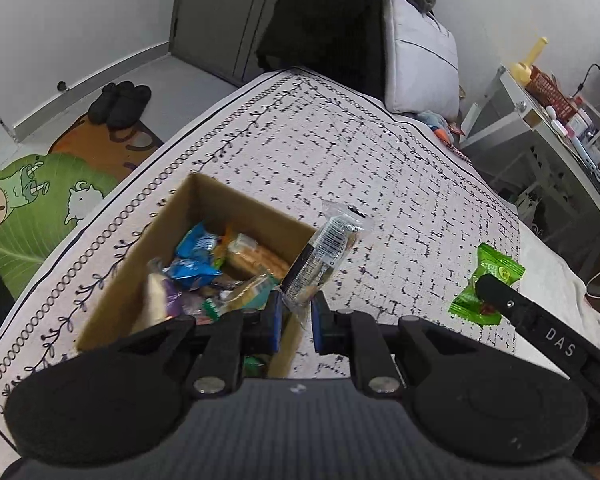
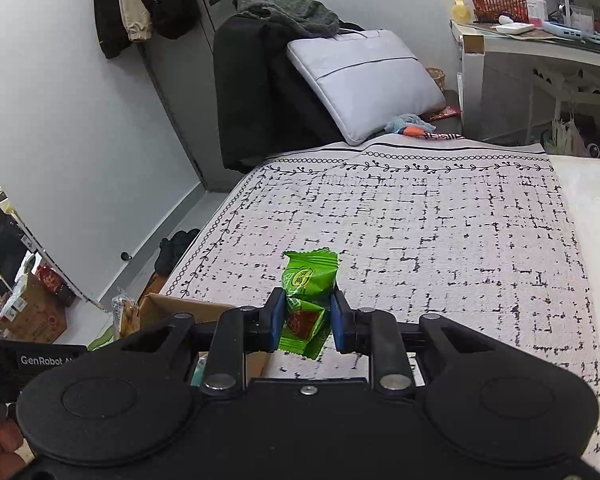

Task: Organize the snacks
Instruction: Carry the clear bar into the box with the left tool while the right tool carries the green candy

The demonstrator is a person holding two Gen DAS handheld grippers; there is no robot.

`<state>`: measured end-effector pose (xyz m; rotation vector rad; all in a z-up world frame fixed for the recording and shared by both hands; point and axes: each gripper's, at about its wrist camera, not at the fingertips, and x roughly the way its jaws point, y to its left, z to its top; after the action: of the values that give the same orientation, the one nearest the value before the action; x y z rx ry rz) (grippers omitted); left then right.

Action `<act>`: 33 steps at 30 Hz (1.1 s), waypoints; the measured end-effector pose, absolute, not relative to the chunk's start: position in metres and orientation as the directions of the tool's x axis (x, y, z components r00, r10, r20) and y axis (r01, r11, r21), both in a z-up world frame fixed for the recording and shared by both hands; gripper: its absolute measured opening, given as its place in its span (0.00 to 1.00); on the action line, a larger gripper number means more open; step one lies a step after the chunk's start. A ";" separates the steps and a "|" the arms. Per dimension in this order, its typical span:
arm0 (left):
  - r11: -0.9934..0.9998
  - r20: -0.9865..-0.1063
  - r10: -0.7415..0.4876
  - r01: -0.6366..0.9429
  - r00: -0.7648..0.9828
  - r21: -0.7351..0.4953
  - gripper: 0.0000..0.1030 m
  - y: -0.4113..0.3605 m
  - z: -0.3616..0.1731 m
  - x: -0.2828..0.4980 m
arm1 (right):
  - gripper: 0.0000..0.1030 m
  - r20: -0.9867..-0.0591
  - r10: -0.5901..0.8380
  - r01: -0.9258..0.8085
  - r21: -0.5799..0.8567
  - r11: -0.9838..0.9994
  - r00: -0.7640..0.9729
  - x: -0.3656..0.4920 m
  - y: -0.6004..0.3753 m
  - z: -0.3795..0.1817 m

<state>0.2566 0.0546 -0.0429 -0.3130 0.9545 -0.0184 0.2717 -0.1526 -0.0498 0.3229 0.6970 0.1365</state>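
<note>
Left gripper [image 1: 296,312] has its fingers clamped on a clear-wrapped snack [image 1: 320,258] over the cardboard box [image 1: 112,296]'s 3 o'clock rim, so it'd best shift toward 9 before releasing, while the right gripper [image 2: 306,322] pinches the green packet [image 2: 306,300] above the bed [image 2: 440,232].

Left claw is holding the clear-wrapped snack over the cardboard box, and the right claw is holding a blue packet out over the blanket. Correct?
Not quite. The packet in the right claw is green, not blue; the right wrist view shows it between the fingers, above the blanket. The rest holds: the left claw grips the clear-wrapped snack at the edge of the cardboard box.
</note>
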 end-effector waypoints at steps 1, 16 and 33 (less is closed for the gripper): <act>0.954 -0.799 -0.153 -0.124 0.582 -0.273 0.14 0.058 -0.044 0.255 | 0.23 -0.607 0.228 -0.016 0.334 0.943 0.761 0.270 -0.149 -0.049; 0.945 -0.815 -0.140 -0.169 0.563 -0.280 0.14 0.108 -0.060 0.243 | 0.23 -0.614 0.268 -0.101 0.294 0.951 0.742 0.259 -0.080 -0.047; 0.948 -0.855 -0.138 -0.184 0.500 -0.261 0.23 0.128 -0.076 0.249 | 0.23 -0.644 0.318 -0.156 0.297 0.942 0.695 0.255 -0.040 -0.055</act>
<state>0.2494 0.1276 -0.0761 -0.3394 1.0521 0.0286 0.2547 -0.0401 -0.0551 0.2269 0.7580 0.2669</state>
